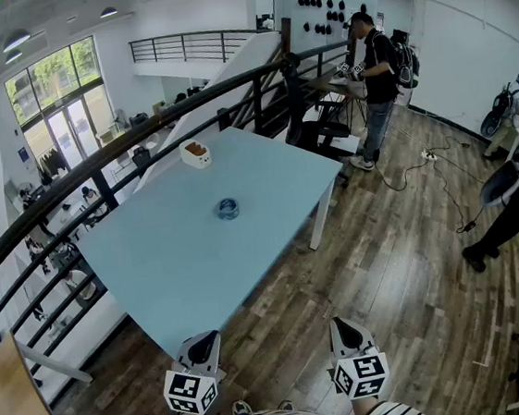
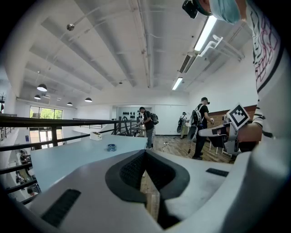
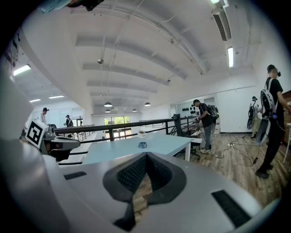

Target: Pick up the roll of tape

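Roll of tape (image 1: 228, 208) lies mid light-blue table (image 1: 155, 270), well apart from left gripper (image 1: 204, 340) and right gripper (image 1: 341, 326), both empty with jaws closed; arriving still closed would likely shove it away.

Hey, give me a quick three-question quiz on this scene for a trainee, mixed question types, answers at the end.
1. True or false: the left claw holds the roll of tape.
2. The white box sits: A) nearer the claws than the tape; B) beyond the tape, towards the blue table's far end; C) on top of the tape.
3. How do the right claw's jaws stand?
Key: 1 false, the tape lies on the table, away from both claws. 2 B. 3 shut, nothing between them.
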`<state>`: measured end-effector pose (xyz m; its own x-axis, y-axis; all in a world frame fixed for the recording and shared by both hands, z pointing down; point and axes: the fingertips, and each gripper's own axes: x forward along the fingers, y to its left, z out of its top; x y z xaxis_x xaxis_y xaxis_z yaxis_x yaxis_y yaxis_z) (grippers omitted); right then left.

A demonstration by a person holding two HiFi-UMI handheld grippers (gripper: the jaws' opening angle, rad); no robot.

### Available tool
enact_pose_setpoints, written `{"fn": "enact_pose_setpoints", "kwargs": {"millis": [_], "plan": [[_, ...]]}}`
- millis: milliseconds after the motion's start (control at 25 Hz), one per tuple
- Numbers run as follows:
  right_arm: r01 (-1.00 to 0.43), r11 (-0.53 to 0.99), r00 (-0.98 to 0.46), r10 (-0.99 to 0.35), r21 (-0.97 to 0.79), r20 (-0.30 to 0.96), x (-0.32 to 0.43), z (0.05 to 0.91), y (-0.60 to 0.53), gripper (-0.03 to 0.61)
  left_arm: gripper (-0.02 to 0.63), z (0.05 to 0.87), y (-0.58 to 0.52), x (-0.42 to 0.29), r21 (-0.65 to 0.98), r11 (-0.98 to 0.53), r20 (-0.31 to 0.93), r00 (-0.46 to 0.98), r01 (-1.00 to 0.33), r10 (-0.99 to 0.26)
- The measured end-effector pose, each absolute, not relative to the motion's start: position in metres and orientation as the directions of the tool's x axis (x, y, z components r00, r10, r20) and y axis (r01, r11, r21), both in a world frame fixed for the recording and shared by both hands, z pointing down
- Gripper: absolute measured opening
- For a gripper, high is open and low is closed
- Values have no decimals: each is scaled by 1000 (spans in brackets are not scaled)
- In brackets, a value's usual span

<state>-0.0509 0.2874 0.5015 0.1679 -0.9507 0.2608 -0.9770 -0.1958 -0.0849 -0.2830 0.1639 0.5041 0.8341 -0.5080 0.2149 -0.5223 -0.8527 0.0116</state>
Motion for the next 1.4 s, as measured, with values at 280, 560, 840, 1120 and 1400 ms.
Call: {"fn": "enact_pose_setpoints", "kwargs": {"millis": [280, 560, 840, 1120, 1400], "plan": [[-983, -156, 127, -958, -97, 255, -42, 506, 299, 26, 23, 503, 183, -267, 21, -845, 185, 833, -534, -522], [-974, -130, 95, -978, -183, 188, -33, 499, 300, 39, 44, 501, 191, -252, -28, -872, 185, 854, -489, -486], [-960, -137, 80, -970, -245, 227, -19, 513, 282, 219, 233, 510, 166, -243, -44, -860, 225, 834, -509, -505], [-963, -111, 53, -971, -245, 232, -3, 512, 210, 219, 236, 507, 98, -223, -52, -855, 215, 830, -516, -514], [-972, -71, 23, -978, -225, 209, 12, 494, 116, 219, 238, 498, 16, -205, -95, -856, 211, 830, -508, -516]]}}
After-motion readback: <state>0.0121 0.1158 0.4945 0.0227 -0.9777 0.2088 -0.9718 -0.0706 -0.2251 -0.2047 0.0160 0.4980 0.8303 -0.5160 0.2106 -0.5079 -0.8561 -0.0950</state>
